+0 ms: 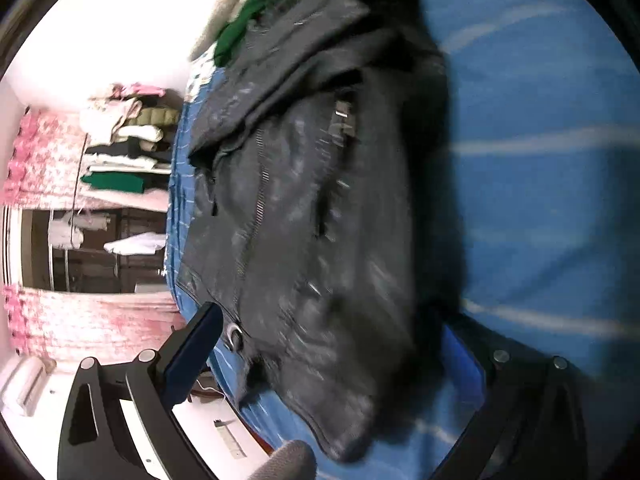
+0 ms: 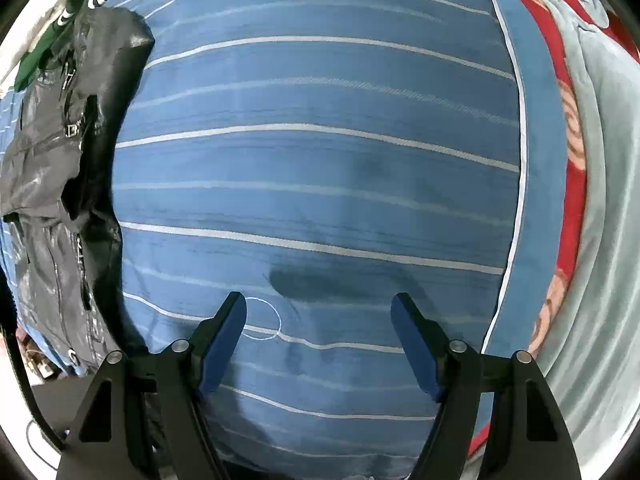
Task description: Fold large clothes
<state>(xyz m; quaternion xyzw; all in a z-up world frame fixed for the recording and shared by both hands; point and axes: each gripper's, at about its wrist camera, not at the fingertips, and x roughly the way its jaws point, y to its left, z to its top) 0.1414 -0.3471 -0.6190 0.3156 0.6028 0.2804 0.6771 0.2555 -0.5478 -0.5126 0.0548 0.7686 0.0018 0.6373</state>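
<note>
A black shiny jacket [image 1: 312, 216] with zips and buckles lies spread on a blue striped bedsheet [image 1: 540, 160]. My left gripper [image 1: 332, 328] hovers over its lower part with jaws wide apart; the left finger [image 1: 196, 348] shows clearly, the right one is partly hidden behind dark fabric. It holds nothing that I can see. In the right wrist view the jacket [image 2: 60, 184] lies at the far left of the bedsheet [image 2: 320, 160]. My right gripper [image 2: 319, 316] is open and empty over bare sheet, well right of the jacket.
A green garment [image 1: 236, 32] lies beyond the jacket's top. Shelves of folded clothes [image 1: 128, 140] and pink curtains [image 1: 60, 168] stand past the bed's edge. A red and grey patterned blanket [image 2: 580, 160] lies along the bed's right side.
</note>
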